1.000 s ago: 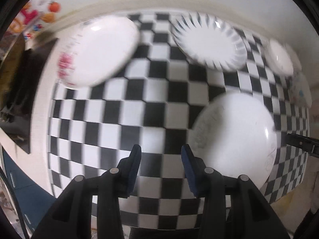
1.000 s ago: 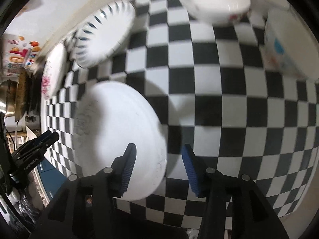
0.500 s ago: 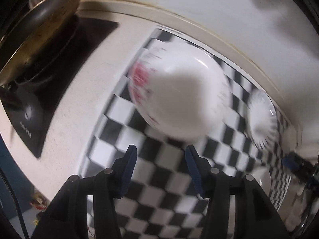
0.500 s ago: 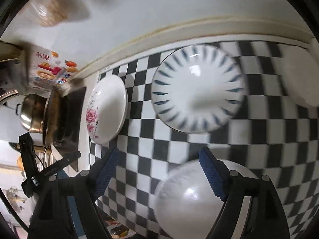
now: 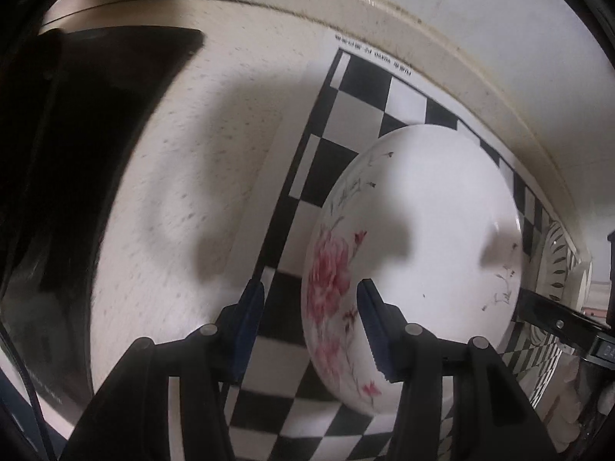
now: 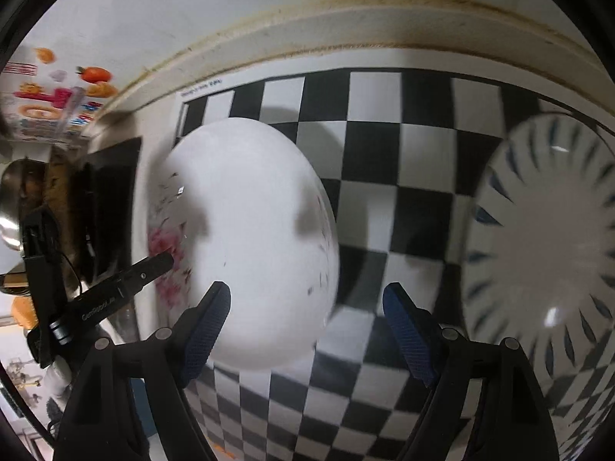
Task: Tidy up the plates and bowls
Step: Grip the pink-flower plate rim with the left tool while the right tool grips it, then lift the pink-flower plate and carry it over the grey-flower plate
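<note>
A white plate with pink flowers (image 5: 423,253) lies on the checkered mat (image 5: 357,88) near its left end. My left gripper (image 5: 311,322) points down over the plate's left rim, one pad above the plate and one above the mat. Its jaws are closing and the pads do not press on the rim. My right gripper (image 6: 307,319) straddles the right rim of the same plate (image 6: 246,230). Its wide jaws are also closing, and they grip nothing. A finger of the left gripper (image 6: 153,265) shows at the plate's far side. A blue-striped plate (image 6: 546,269) lies to the right.
A black cooktop (image 5: 77,153) sits on the pale counter (image 5: 200,161) left of the mat, with a metal pot (image 6: 15,199) on it. The wall and its raised ledge (image 6: 346,38) run along the back. Colourful stickers (image 6: 57,103) are on the wall at the left.
Both grippers swept left along the mat, away from the large plain white plate, and came down over the flowered plate. The right jaws spread wider.
</note>
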A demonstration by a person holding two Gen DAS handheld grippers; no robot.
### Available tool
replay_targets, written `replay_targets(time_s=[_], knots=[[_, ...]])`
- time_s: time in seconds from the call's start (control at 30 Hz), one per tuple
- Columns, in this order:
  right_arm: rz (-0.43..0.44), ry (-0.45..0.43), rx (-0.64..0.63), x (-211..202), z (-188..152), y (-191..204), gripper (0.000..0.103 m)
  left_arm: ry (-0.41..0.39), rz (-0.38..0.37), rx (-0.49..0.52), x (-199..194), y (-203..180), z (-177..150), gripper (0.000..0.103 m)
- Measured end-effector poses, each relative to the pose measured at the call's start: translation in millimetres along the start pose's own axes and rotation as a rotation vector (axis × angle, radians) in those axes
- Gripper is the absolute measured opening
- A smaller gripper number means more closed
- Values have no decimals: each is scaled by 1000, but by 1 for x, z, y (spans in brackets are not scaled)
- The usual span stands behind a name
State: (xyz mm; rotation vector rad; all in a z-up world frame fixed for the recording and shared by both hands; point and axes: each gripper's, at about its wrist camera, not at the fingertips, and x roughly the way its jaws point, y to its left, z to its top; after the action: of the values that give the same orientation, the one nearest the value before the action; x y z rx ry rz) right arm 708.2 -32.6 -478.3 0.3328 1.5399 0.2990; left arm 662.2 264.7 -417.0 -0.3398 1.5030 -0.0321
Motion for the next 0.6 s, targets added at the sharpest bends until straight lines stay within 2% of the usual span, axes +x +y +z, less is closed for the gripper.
replay_targets(time_s=[0.07,0.13,0.17,0.2,0.23,0.33,0.4,0.6], knots=[[-9,16,5,11,7,1,76,10,-20,11,5,-3,5,46],[-12,32,19,19,12,-1,64,-3,-22,31,6,-8,10,46],[-8,41,27,24,13,-5,60,1,-33,38,7,-11,11,43],[3,49,37,27,14,-7,49,5,-42,42,8,-12,12,34],[19,60,45,31,15,-8,36,8,-41,51,10,-15,13,33],[13,58,55,35,15,-12,30,-10,-1,77,10,-22,13,32],[-15,49,42,35,12,-13,21,-16,1,72,10,-22,12,32],[15,27,48,30,3,-22,19,-36,-53,55,2,-16,4,32]])
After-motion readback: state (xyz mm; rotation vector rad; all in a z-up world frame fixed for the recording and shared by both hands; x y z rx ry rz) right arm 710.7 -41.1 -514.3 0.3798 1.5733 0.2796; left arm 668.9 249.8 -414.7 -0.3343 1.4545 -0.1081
